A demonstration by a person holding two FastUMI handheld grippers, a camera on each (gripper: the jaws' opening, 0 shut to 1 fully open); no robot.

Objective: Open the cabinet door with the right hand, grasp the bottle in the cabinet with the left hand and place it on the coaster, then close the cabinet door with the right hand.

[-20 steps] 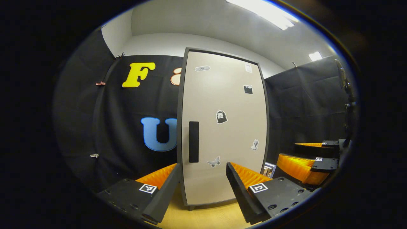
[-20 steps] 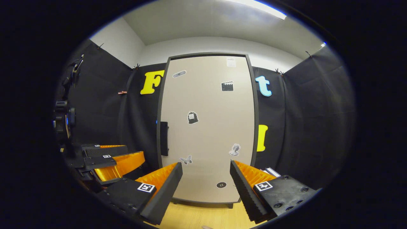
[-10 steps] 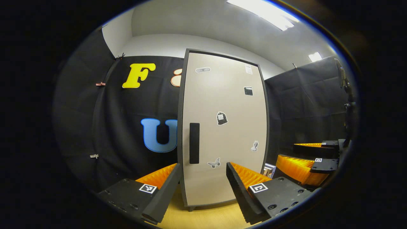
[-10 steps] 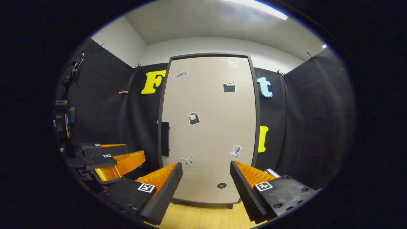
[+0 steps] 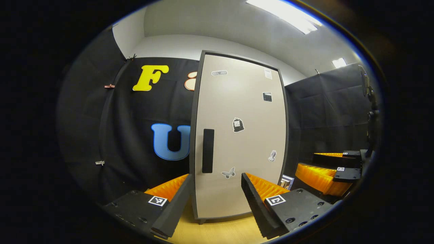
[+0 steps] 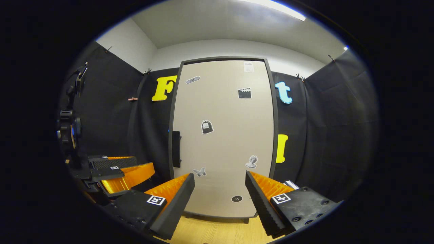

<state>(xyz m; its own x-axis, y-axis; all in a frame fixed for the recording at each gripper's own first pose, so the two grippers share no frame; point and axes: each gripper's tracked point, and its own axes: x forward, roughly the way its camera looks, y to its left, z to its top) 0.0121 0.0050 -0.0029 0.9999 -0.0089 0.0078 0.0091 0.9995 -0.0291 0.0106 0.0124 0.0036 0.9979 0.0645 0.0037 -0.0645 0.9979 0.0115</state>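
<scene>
Two grippers are facing the shut cabinet door point(image 6: 222, 135) at frame centre: the right gripper point(image 6: 219, 200), fingers apart, is lining up for the handle point(image 6: 176, 149) centre-left, while the left gripper point(image 5: 214, 200) is waiting spread; the bottle is presumably hiding inside

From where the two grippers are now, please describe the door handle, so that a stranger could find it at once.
Look at the tall beige cabinet door standing against the black cloth wall. The handle is a dark upright bar by the door's left edge, about halfway up. The door's other marks are small stickers; the handle alone is a long plain strip.
</scene>
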